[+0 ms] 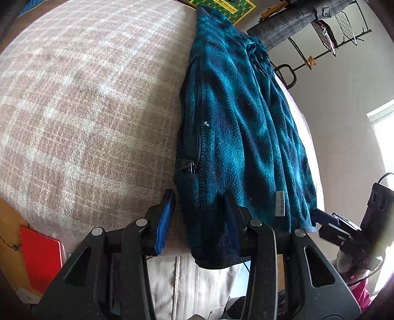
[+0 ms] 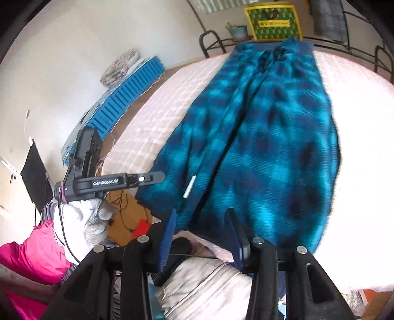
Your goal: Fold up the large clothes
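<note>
your left gripper (image 1: 199, 197) sits at the near hem of the one teal fleece jacket (image 1: 236, 128), its jaws parted with the hem corner between them; whether the pads actually press the cloth, you cannot tell. one blue pad shows on its left finger, and from your right wrist view its side reads "genrobot.ai". your gloved left hand (image 2: 81, 221) carries it, above a pink sleeve (image 2: 29, 253).

your right gripper (image 2: 200, 216) hangs at the jacket's near edge, jaws parted, two dark blue pads showing, with no cloth pinched between them: it looks released.

the jacket lies lengthwise on the bed (image 1: 86, 110), hem near you and collar far, folded narrow along the bed's right side. one small white label (image 1: 280, 204) near the hem reads something like "stratermic". one zip pull (image 1: 189, 165) sits on the left edge.

the bed cover is pink and white plaid. left of the bed, one red book (image 1: 40, 256) lies low.

farther off, one blue ribbed mat (image 2: 128, 98) lies on the floor; one yellow-edged green box (image 2: 273, 23) and one potted plant (image 2: 237, 30) stand beyond the collar; the box's writing is too small to read.
</note>
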